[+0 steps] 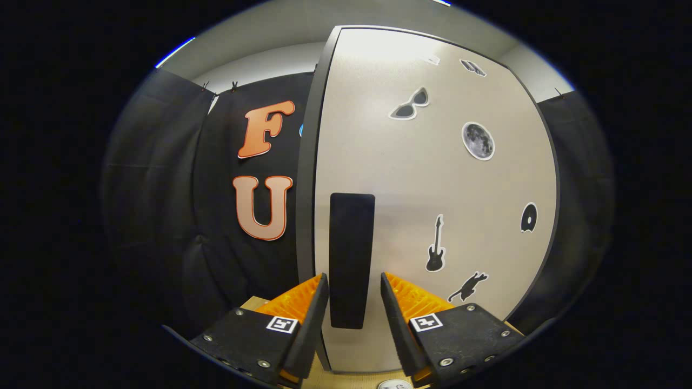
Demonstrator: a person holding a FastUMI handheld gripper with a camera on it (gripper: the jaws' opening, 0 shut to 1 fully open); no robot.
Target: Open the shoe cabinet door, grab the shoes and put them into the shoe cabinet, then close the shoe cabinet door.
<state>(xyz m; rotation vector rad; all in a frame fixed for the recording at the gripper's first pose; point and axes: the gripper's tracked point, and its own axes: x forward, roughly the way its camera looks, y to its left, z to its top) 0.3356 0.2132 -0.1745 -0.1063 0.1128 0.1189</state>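
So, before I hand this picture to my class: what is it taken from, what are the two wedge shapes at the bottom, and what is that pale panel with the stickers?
The camera rides on a hand-held gripper and looks forward along its two fingers; those wedges are the jaws. They stand open, one on each side of a dark upright handle, apparently not yet pressing on it. The pale panel is the shoe cabinet door, which looks shut or nearly so. It carries stickers: sunglasses, a moon, a guitar and a cat. Nothing is held. The cabinet stands on a wooden surface.
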